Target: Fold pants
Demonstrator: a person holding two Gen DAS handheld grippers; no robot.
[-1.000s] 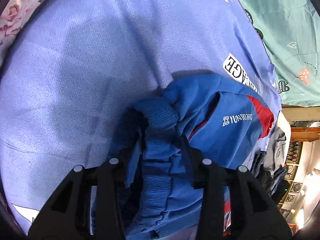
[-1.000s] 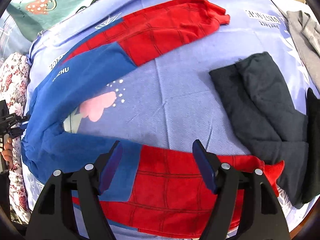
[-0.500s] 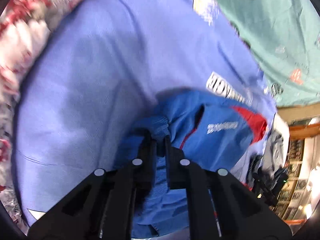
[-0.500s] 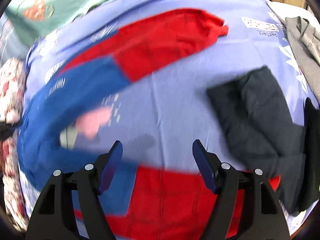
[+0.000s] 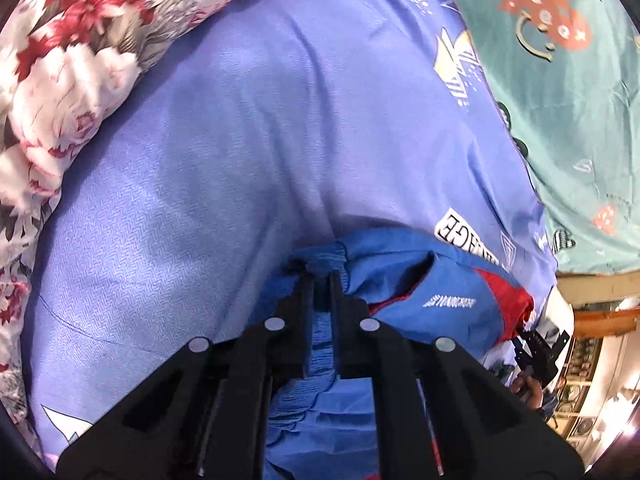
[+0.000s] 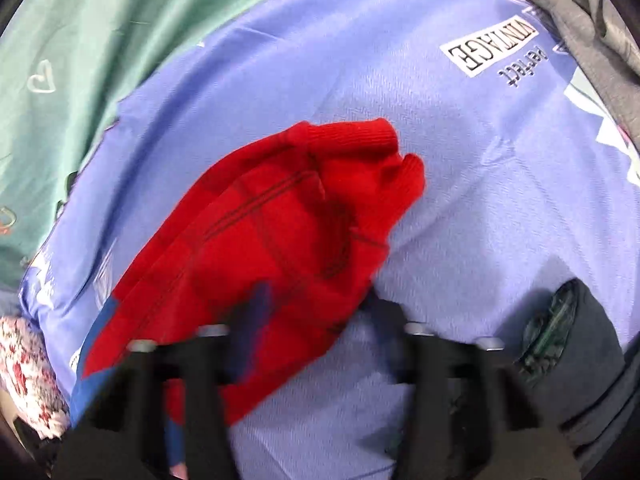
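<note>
The pants (image 5: 420, 280) are blue at the top and red down the legs, and lie on a blue bedsheet (image 5: 240, 140). My left gripper (image 5: 320, 276) is shut on their ribbed blue waistband (image 5: 324, 260), which is bunched and raised off the sheet. In the right wrist view a red leg (image 6: 280, 240) with its ribbed cuff (image 6: 352, 140) lies crumpled on the sheet. My right gripper (image 6: 320, 316), blurred, stands over that leg with its jaws closing and red cloth between them. Far right in the left wrist view, the right gripper (image 5: 536, 356) is small, in a hand.
A floral quilt (image 5: 60, 80) borders the sheet on one side and a teal sheet (image 6: 60, 60) on another. A folded dark grey garment (image 6: 580, 360) lies close to my right gripper. Another grey garment (image 6: 592, 20) lies at the far corner.
My left gripper shut on the waistband and lifted it a little. My right gripper swept across the bed to the red leg end, and its jaws narrowed.
</note>
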